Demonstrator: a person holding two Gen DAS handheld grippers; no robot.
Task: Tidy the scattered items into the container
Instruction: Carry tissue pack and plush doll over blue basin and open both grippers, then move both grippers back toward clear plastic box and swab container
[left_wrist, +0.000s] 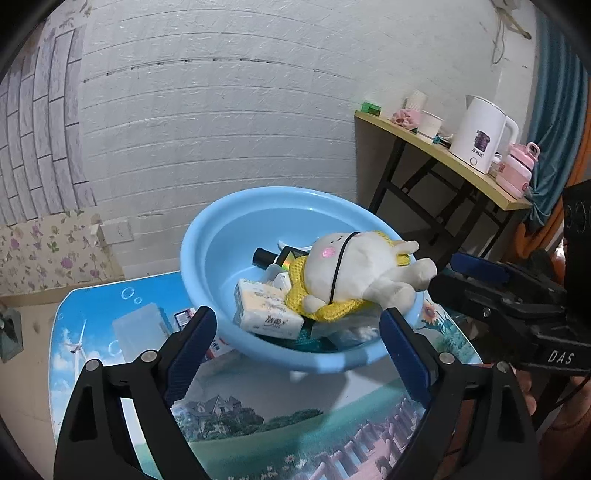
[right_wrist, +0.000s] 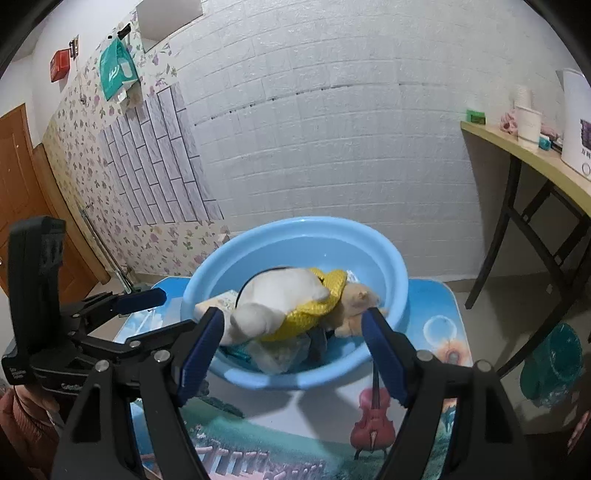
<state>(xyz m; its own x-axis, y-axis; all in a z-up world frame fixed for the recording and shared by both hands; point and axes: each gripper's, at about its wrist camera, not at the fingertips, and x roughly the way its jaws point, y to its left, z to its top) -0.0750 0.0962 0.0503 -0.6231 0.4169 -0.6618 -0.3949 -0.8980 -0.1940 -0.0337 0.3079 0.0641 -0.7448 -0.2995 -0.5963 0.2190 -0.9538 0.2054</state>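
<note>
A light blue basin (left_wrist: 225, 243) (right_wrist: 373, 254) stands on a small table with a printed picture top (left_wrist: 280, 402) (right_wrist: 280, 410). In it lie a white plush toy (left_wrist: 354, 266) (right_wrist: 280, 291) on yellow mesh (left_wrist: 332, 312) (right_wrist: 314, 310), a tissue pack (left_wrist: 266, 310), a black bottle (left_wrist: 264, 256) and a beige plush (right_wrist: 358, 299). My left gripper (left_wrist: 297, 350) (right_wrist: 177, 308) is open in front of the basin's near rim, nothing between its fingers. My right gripper (right_wrist: 291, 321) (left_wrist: 445, 273) is also open at the near rim, empty, its fingers either side of the plush.
A clear plastic box (left_wrist: 140, 325) and a small packet (left_wrist: 184, 315) lie on the table left of the basin. A side table (left_wrist: 443, 155) on the right holds a white kettle (left_wrist: 476, 136), paper cups and a pink bottle (left_wrist: 517, 170). A green bin (right_wrist: 554, 362) stands on the floor.
</note>
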